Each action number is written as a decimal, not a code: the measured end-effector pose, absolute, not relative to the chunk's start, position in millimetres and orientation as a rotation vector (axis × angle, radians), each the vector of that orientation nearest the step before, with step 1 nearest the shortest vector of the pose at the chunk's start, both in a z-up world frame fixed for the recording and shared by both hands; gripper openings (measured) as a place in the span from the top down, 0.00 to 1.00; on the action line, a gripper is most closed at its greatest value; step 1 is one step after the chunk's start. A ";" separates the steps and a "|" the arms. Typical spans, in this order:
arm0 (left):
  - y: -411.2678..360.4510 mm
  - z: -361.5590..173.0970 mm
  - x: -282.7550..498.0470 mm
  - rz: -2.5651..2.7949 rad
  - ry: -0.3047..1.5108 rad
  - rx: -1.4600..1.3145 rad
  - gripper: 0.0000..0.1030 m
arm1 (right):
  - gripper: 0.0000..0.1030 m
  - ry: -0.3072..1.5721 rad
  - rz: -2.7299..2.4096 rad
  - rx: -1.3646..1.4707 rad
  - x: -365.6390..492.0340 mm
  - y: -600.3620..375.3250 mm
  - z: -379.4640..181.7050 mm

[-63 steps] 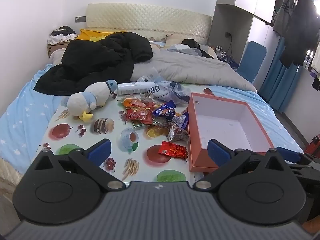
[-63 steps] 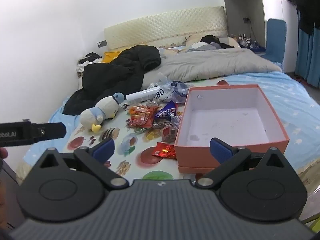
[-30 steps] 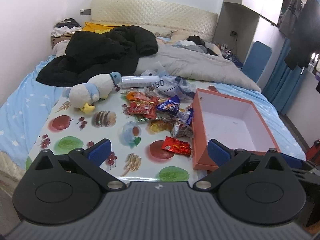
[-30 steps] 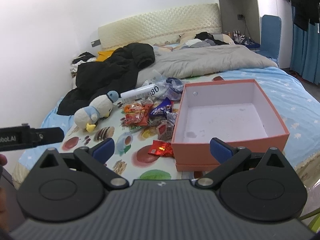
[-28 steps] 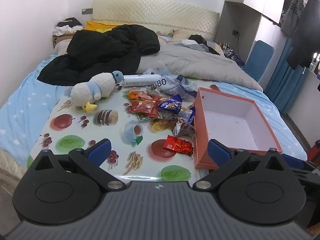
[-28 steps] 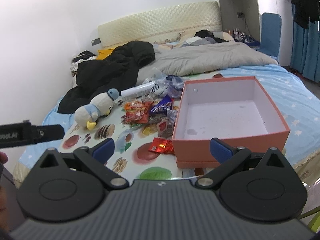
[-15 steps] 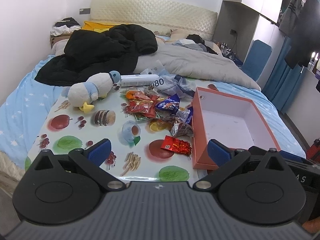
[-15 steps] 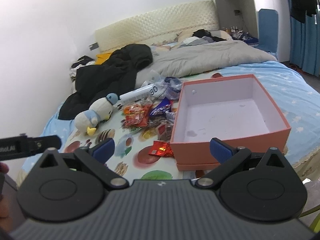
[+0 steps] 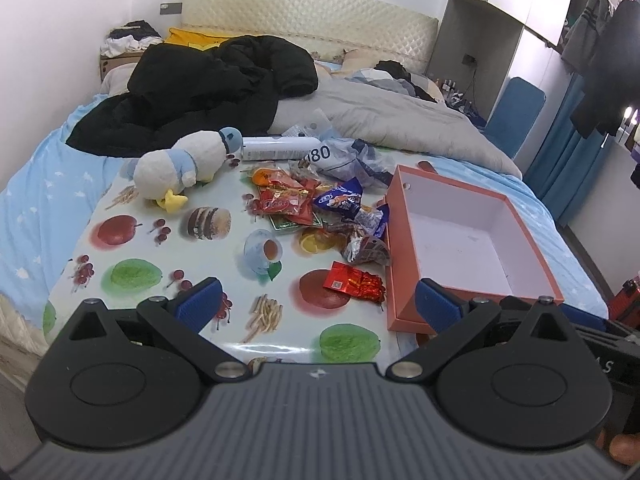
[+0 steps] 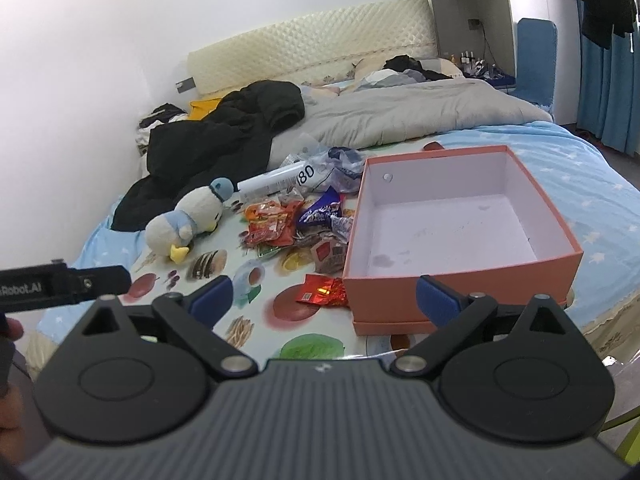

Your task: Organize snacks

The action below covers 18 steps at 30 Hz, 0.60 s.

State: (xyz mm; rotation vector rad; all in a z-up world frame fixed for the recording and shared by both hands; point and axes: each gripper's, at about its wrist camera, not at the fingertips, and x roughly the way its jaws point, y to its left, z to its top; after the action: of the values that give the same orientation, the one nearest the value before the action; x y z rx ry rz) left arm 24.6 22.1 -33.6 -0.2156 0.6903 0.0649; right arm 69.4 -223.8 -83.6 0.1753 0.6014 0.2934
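Observation:
A pile of snack packets (image 9: 320, 208) (image 10: 296, 224) lies mid-table on a fruit-print cloth. A small red packet (image 9: 354, 282) (image 10: 322, 290) lies apart, nearest me, beside the box. An open orange box (image 9: 404, 248) (image 10: 464, 280) with a white inside stands empty at the table's right. My left gripper (image 9: 316, 306) is open and empty above the table's near edge. My right gripper (image 10: 324, 296) is open and empty, short of the box's near wall.
A plush duck (image 9: 184, 166) (image 10: 188, 216), a white tube (image 9: 280, 148) and a crumpled clear bag (image 9: 348, 158) lie at the table's far side. A black jacket (image 9: 208, 84) and grey duvet (image 9: 384, 120) cover the bed behind. The left gripper's body shows at the right wrist view's left edge (image 10: 60, 286).
Both grippers have drifted slightly over the near table edge, with small shifts in view. Their jaws stay open. Nothing on the table has moved.

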 end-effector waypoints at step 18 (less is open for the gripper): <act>23.0 -41.0 48.0 0.050 0.711 -0.211 0.00 | 0.12 0.597 0.224 0.140 81.7 -221.3 -93.9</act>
State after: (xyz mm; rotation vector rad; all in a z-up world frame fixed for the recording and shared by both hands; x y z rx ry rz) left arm 48.0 23.0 -41.0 -0.2106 0.7109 0.0502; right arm 81.7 -221.3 -93.9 0.1401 0.5970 0.2239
